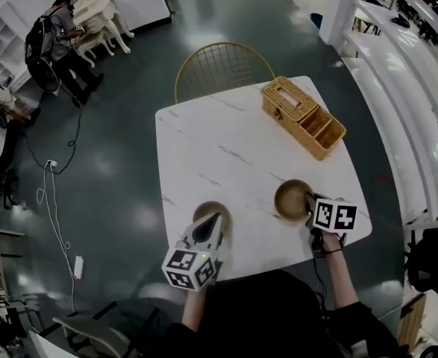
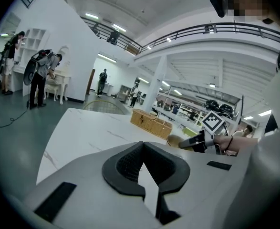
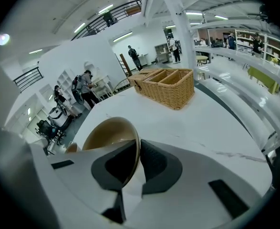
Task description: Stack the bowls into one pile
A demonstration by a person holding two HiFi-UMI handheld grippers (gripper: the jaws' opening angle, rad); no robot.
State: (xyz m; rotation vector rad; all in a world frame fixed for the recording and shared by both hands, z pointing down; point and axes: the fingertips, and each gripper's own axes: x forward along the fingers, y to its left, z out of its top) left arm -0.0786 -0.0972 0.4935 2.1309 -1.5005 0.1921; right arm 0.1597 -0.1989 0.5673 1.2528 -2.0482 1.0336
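Note:
Two tan bowls are on the white marble table (image 1: 226, 148). The right-hand bowl (image 1: 290, 198) (image 3: 106, 131) is tilted, its rim pinched between the pads of my right gripper (image 1: 310, 206) (image 3: 139, 144), which is shut on it. The other bowl (image 1: 202, 212) (image 3: 72, 148) rests near the table's front edge, partly hidden under my left gripper (image 1: 217, 218) (image 2: 143, 144). That gripper hovers over it with its fingertips together and nothing between them. In the left gripper view the right gripper (image 2: 197, 142) and its bowl (image 2: 174, 140) show off to the right.
A wicker basket (image 1: 302, 116) (image 3: 166, 87) (image 2: 151, 123) with a lidded half stands at the table's far right corner. A gold wire chair (image 1: 222, 69) is tucked in at the far side. People (image 1: 58, 39) stand by furniture far left; cables lie on the floor.

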